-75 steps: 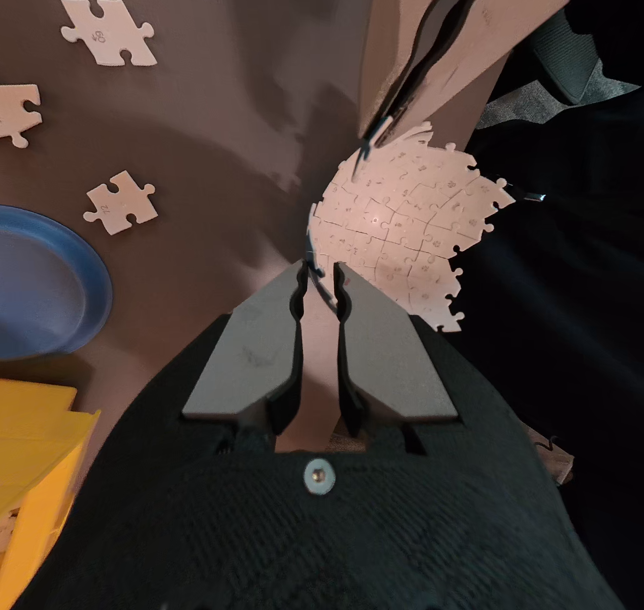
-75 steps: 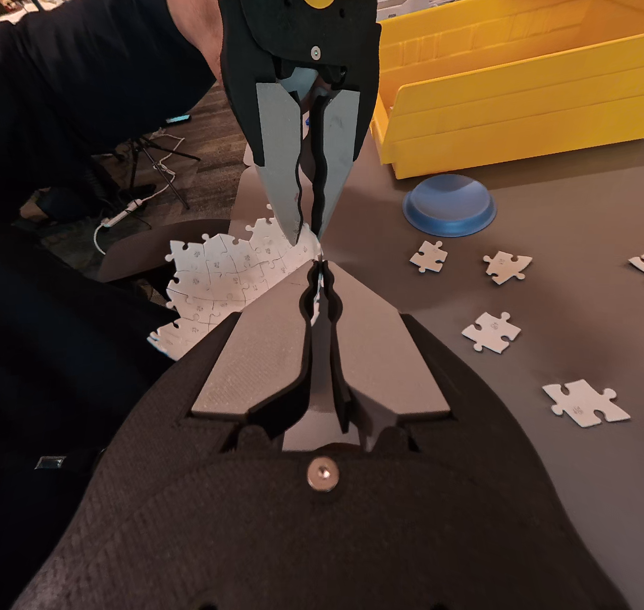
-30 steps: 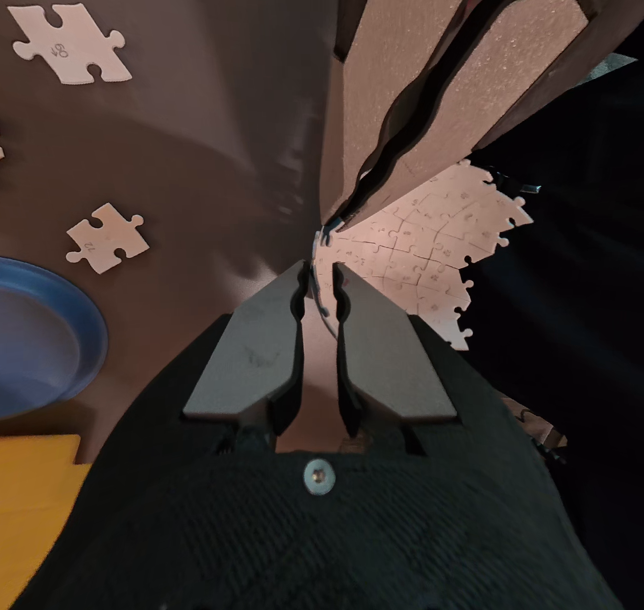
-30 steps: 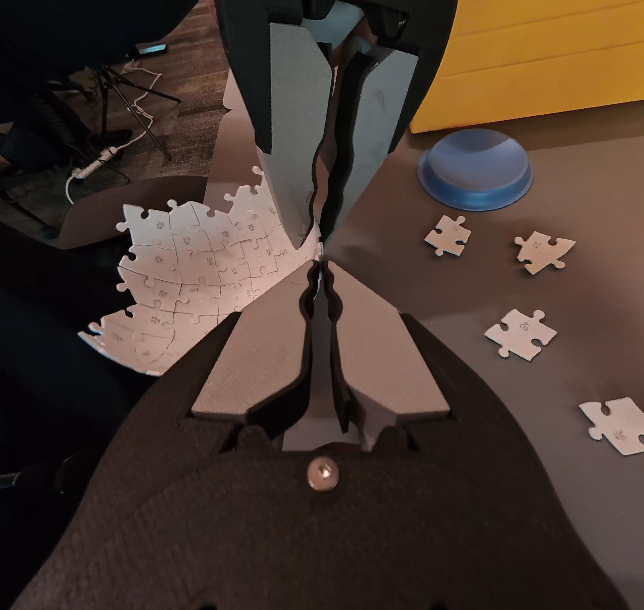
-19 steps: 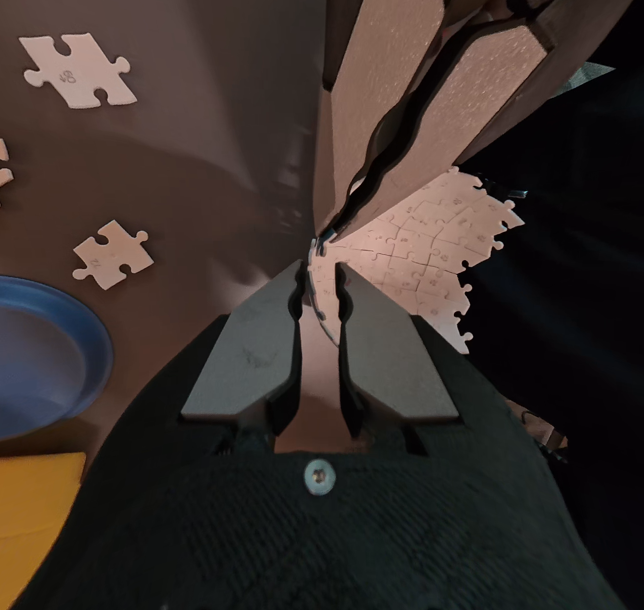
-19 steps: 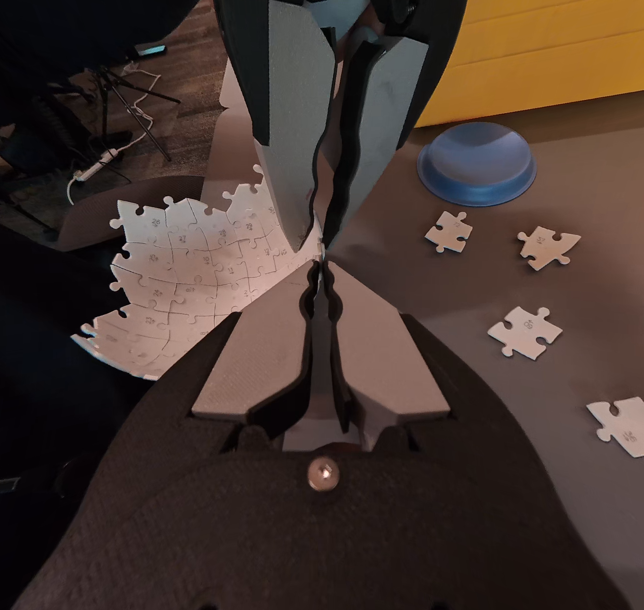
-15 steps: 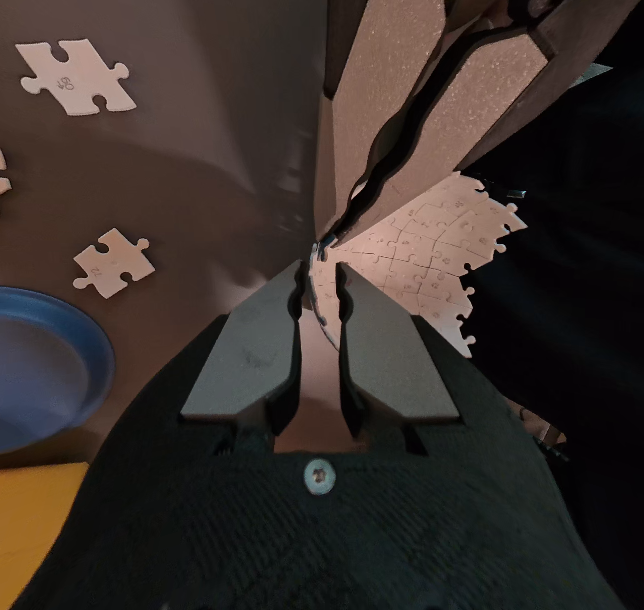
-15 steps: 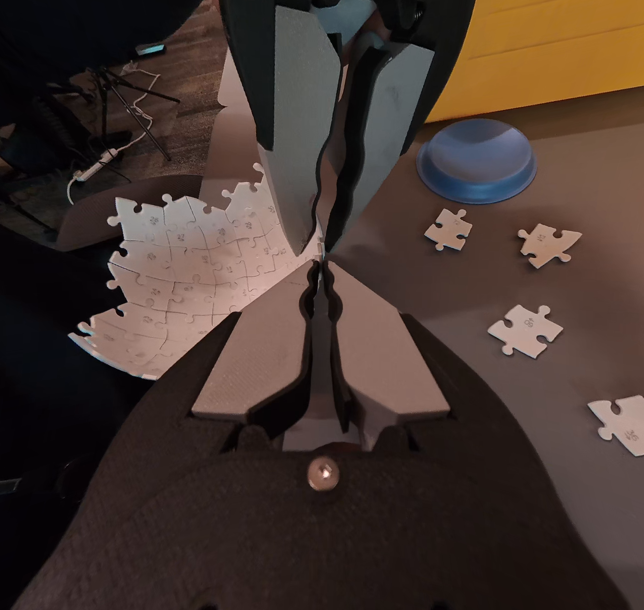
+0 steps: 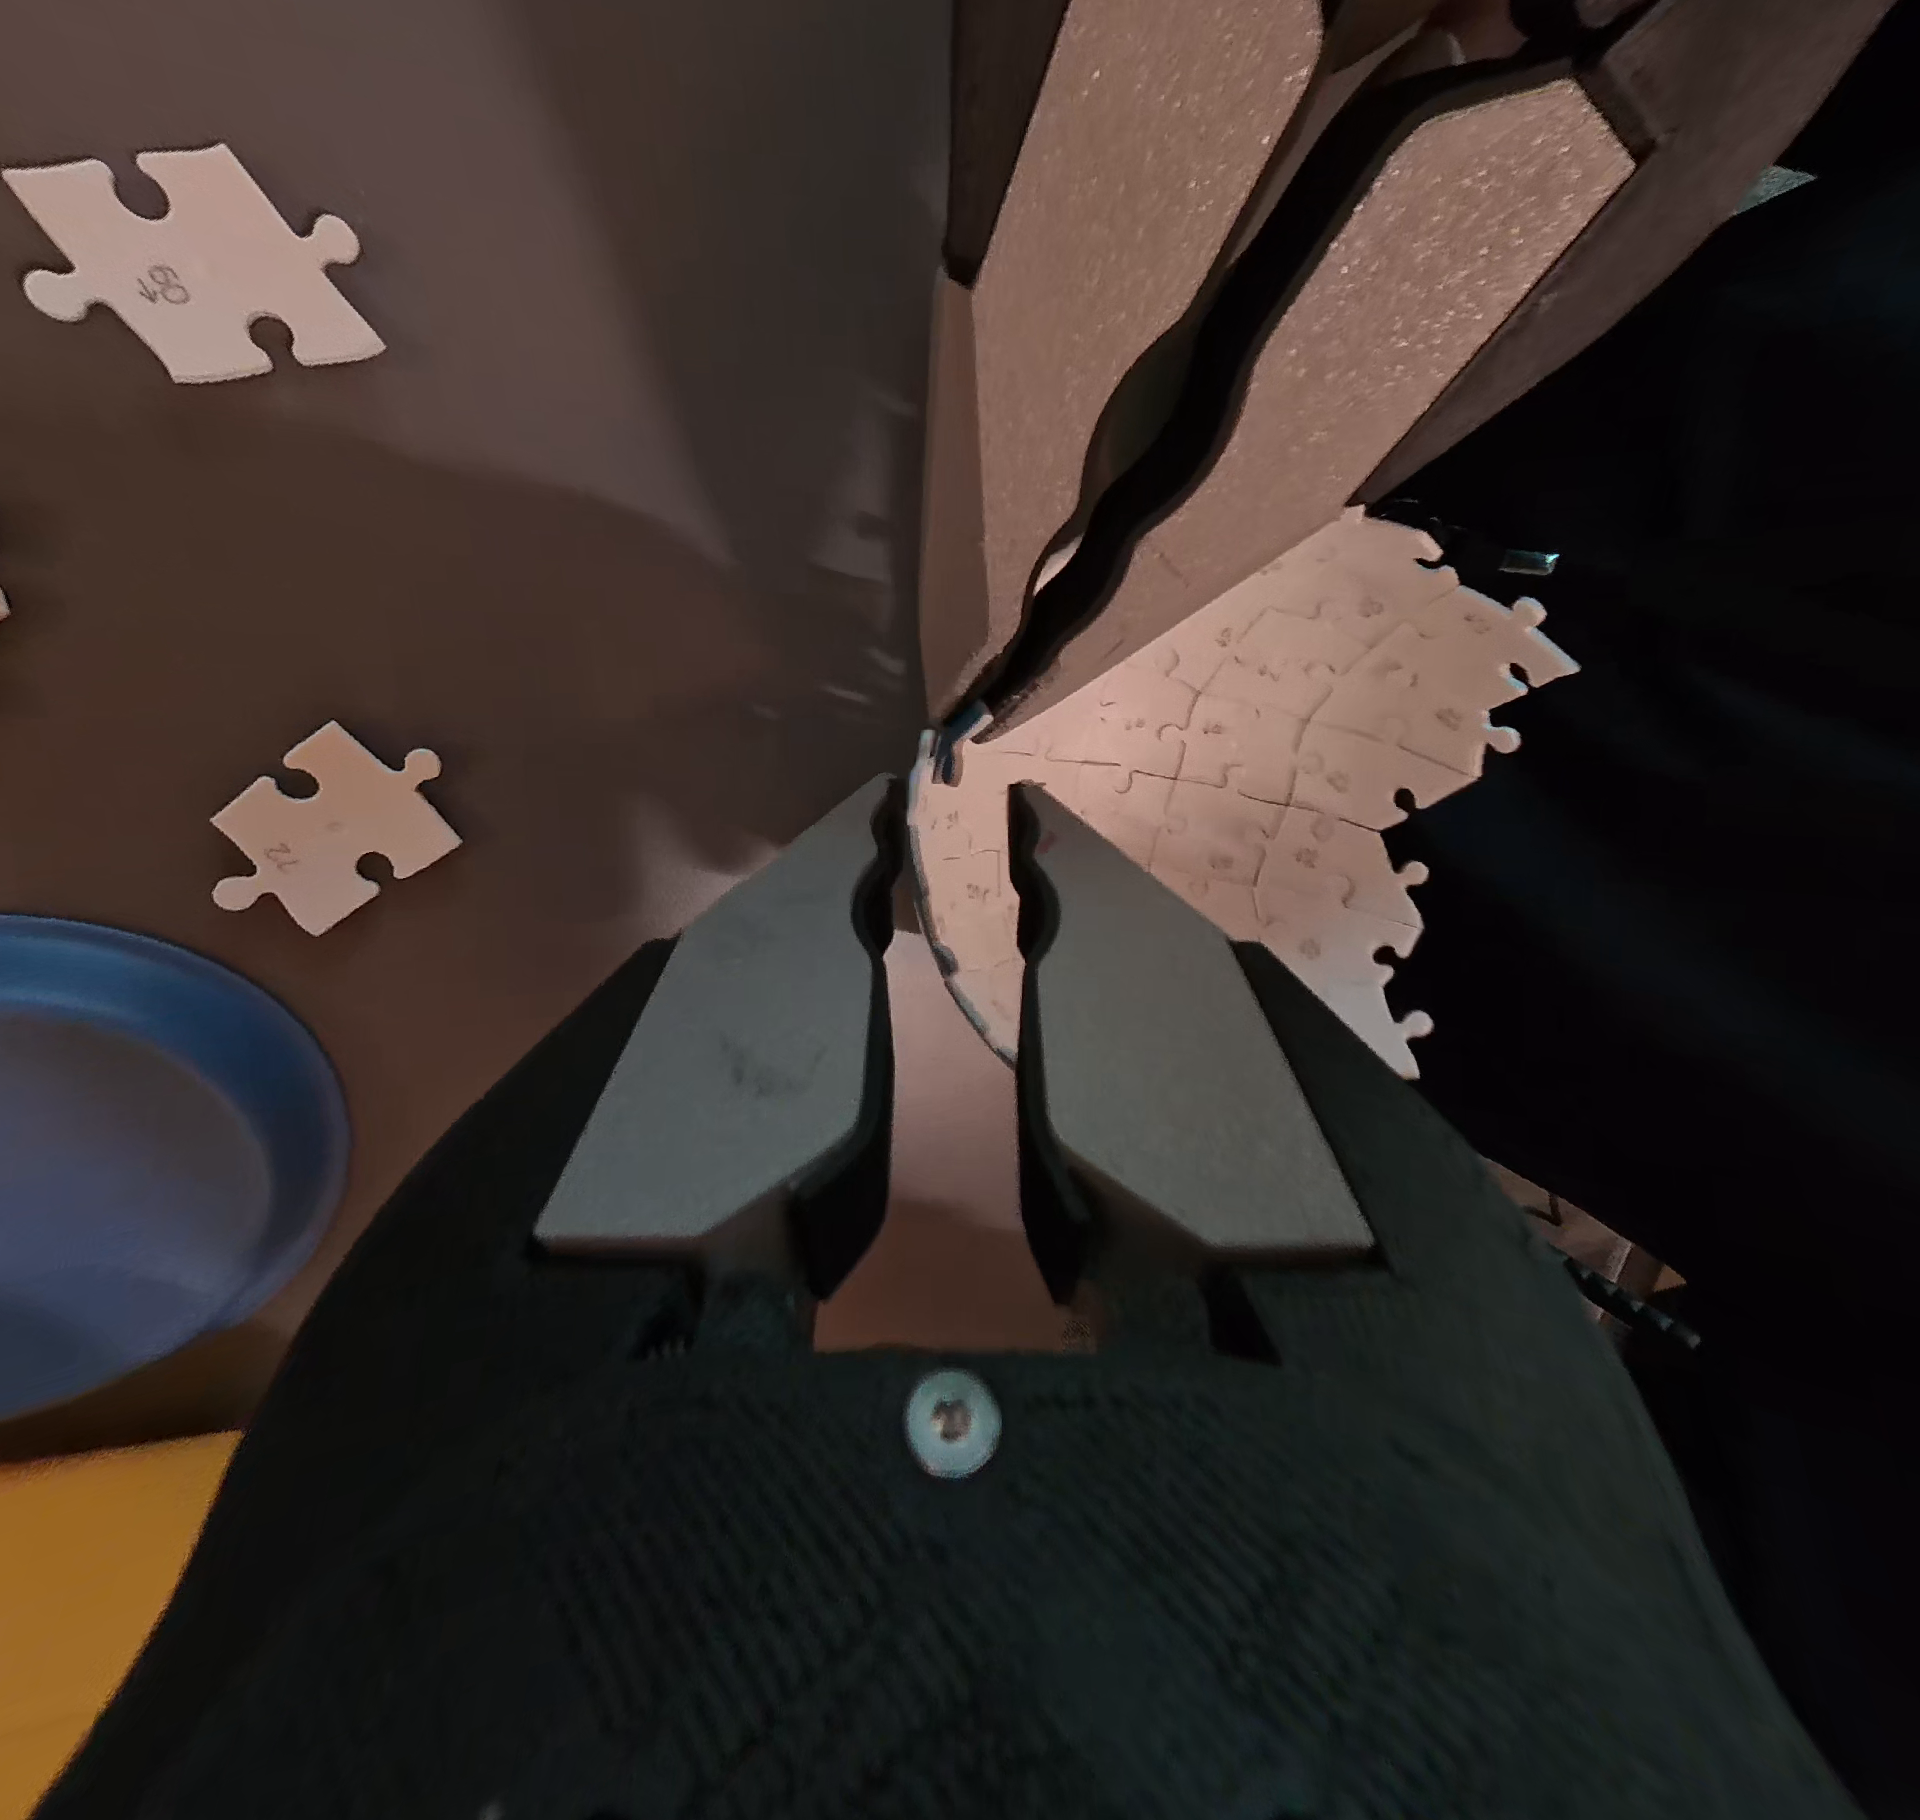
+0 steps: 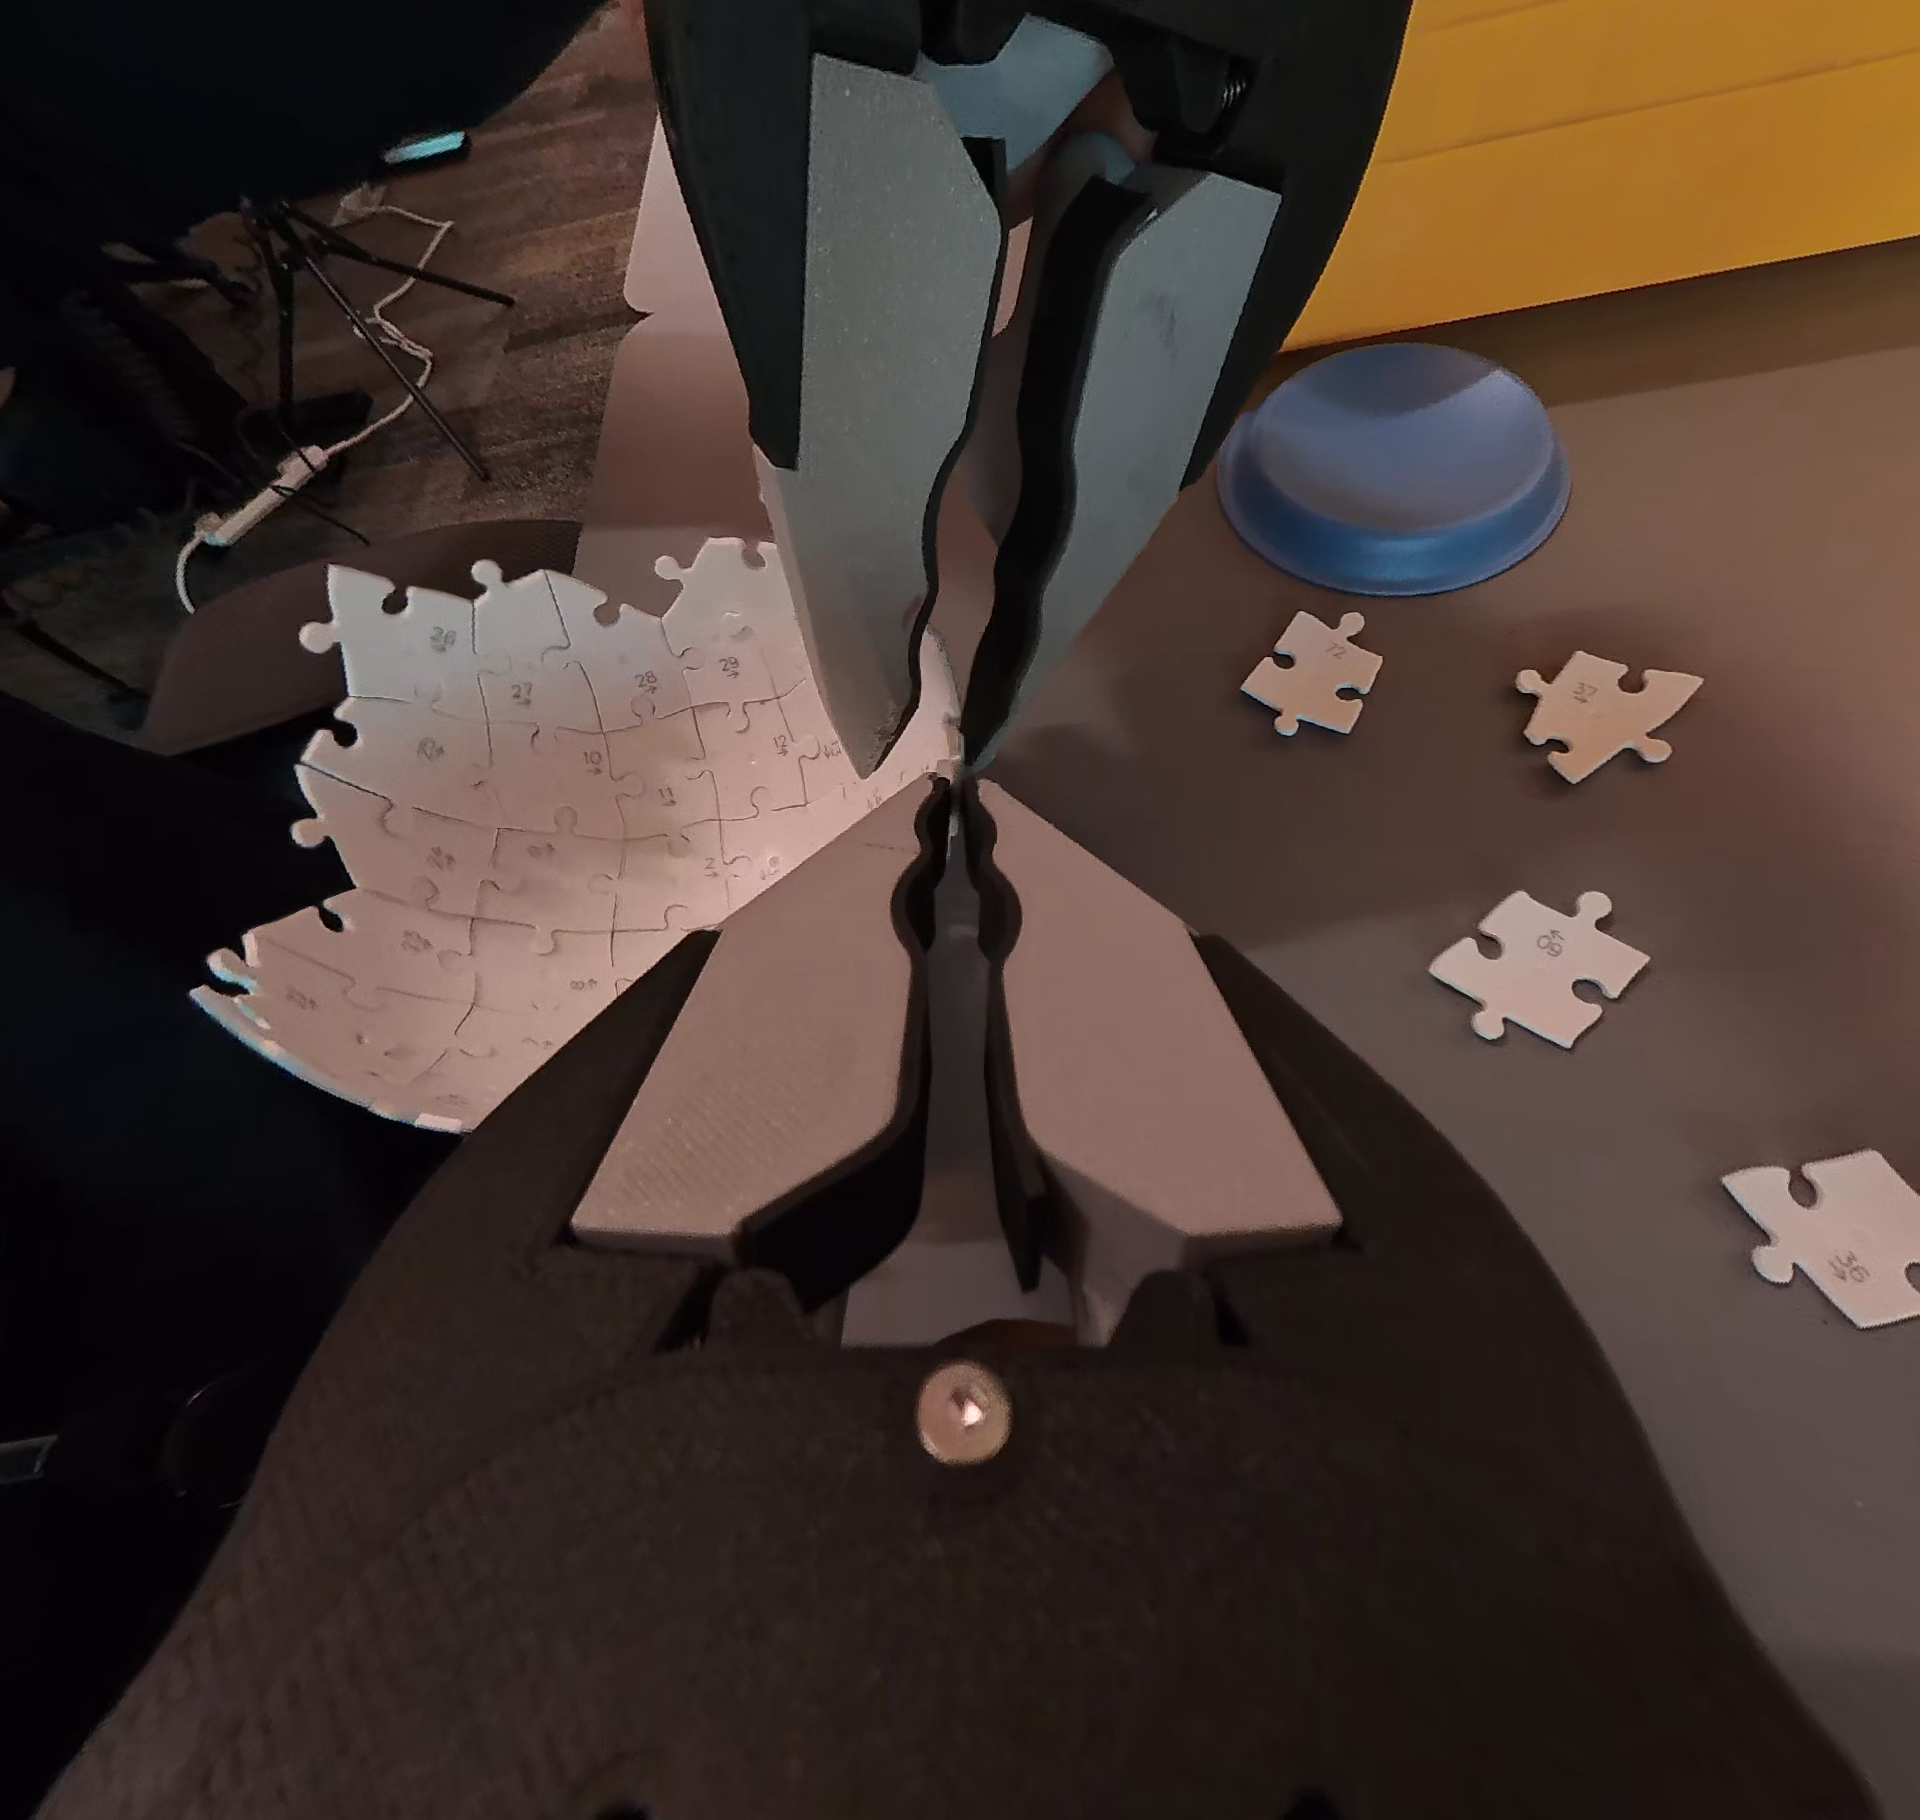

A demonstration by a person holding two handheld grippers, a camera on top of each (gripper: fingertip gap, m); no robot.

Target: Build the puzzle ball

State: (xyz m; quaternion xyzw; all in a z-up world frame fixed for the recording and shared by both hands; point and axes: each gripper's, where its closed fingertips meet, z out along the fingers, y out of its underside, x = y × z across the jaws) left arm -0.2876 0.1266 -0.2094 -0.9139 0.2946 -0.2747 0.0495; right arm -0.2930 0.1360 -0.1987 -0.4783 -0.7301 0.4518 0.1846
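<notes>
The right gripper (image 10: 954,788) is closing almost fully; its tips are pinching something very thin at the rim of the shell (image 10: 540,814), probably one small piece, but the piece itself is too hidden to be sure. The left gripper (image 9: 951,799) is standing narrowly apart, with the curved edge of the shell (image 9: 1278,762) passing between its fingers; whether it is really clamping the edge I cannot tell. In the right view the left gripper (image 10: 940,721) is coming down from above, tip nearly touching tip.

The shell is the half-built ball, a white bowl of joined pieces, and both tools are carrying it in the air beside the table (image 10: 1351,887) edge. The step in hand seems to be pressing a piece into the rim. To do it well, I think the left tool should be supporting the rim just beside the joint, while the right one is pushing along the curve, not across it, because a thin shell may bend or pop open.

Farther out, loose pieces (image 10: 1538,965) are lying on the table, near a blue dish (image 10: 1397,497) and a yellow bin (image 10: 1662,108).
</notes>
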